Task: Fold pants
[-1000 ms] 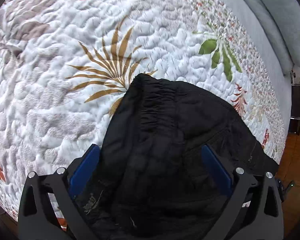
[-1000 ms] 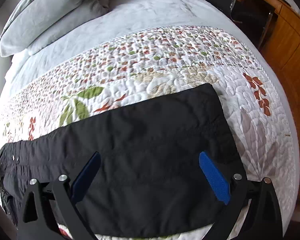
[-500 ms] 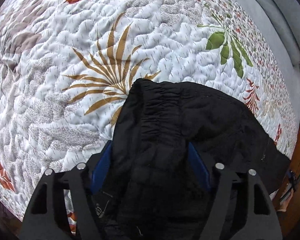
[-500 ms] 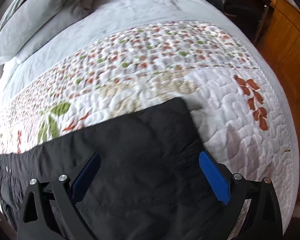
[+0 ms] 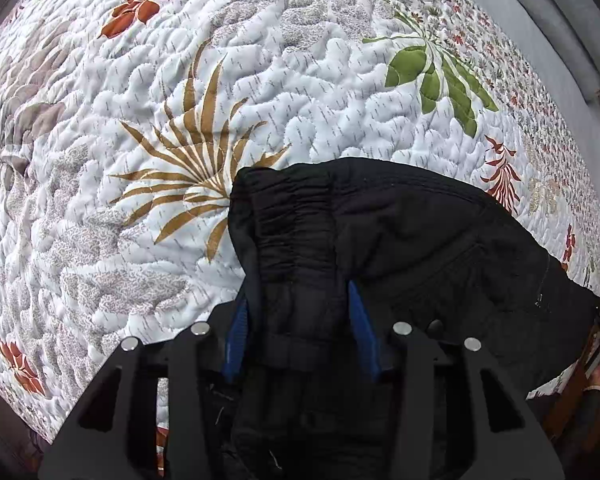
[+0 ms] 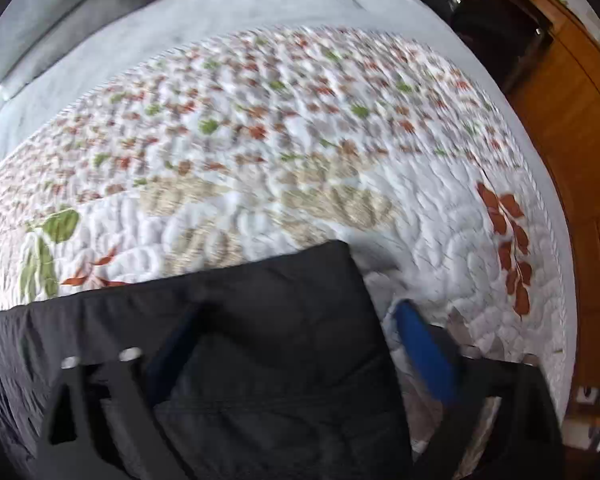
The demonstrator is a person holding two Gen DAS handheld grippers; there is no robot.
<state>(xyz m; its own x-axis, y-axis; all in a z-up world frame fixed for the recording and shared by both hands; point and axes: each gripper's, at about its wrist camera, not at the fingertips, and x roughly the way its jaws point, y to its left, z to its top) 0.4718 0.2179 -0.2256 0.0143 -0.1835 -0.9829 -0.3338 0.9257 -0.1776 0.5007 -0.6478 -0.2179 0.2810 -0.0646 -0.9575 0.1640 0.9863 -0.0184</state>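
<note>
Black pants (image 5: 400, 248) lie on a quilted floral bedspread (image 5: 180, 120). In the left wrist view my left gripper (image 5: 300, 312) is shut on the gathered elastic waistband (image 5: 292, 220), with the blue pads pressed into bunched cloth. In the right wrist view my right gripper (image 6: 296, 320) is open over the leg end of the pants (image 6: 268, 312). Its left finger lies under a raised fold of the cloth and its right blue pad (image 6: 424, 352) sits just past the hem edge, over the quilt. That view is motion-blurred.
Grey pillows (image 6: 60, 12) and a plain grey sheet (image 6: 260, 4) lie at the head of the bed. A wooden cabinet (image 6: 572, 128) and wooden floor run along the bed's right edge. The bedspread (image 6: 300, 140) extends well beyond the pants.
My left gripper has closed from wide open onto the waistband. My right gripper has moved toward the hem end, so the hem now lies between its fingers.
</note>
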